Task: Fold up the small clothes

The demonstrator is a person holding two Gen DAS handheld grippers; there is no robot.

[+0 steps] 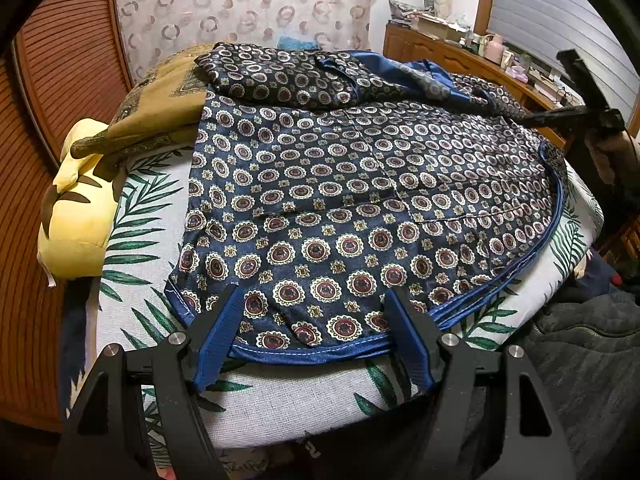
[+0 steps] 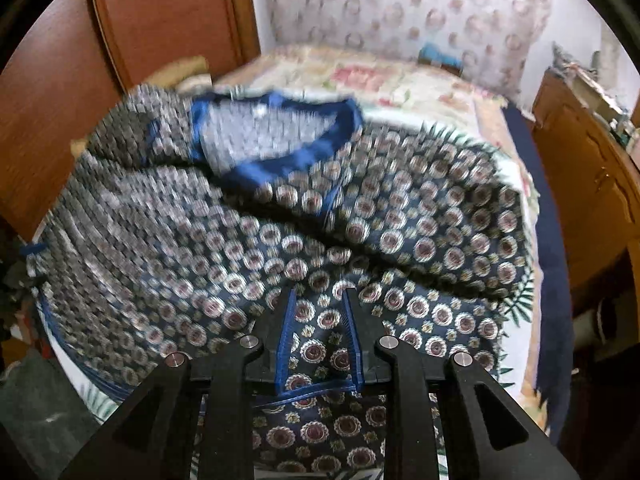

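A navy garment [image 1: 360, 184] printed with round medallions and edged in blue trim lies spread over the leaf-print cover [image 1: 280, 396]. Its far part is folded back on itself. My left gripper [image 1: 313, 294] stands open at the near hem, with one blue finger on each side of a stretch of cloth and neither pad pressing it. The right gripper's black frame [image 1: 588, 116] shows at the garment's far right edge. In the blurred right wrist view the right gripper [image 2: 319, 294] hangs over the garment [image 2: 400, 232], its jaws a little apart with cloth visible below the gap. The blue-trimmed neckline [image 2: 280, 168] lies beyond it.
A yellow plush pillow [image 1: 76, 220] and a mustard patterned cloth [image 1: 160, 108] lie at the left of the cover. A wooden dresser [image 1: 460, 56] with clutter runs along the right. A dark quilted fabric [image 1: 592, 344] is at the near right, and louvred wooden doors [image 1: 60, 80] are to the left.
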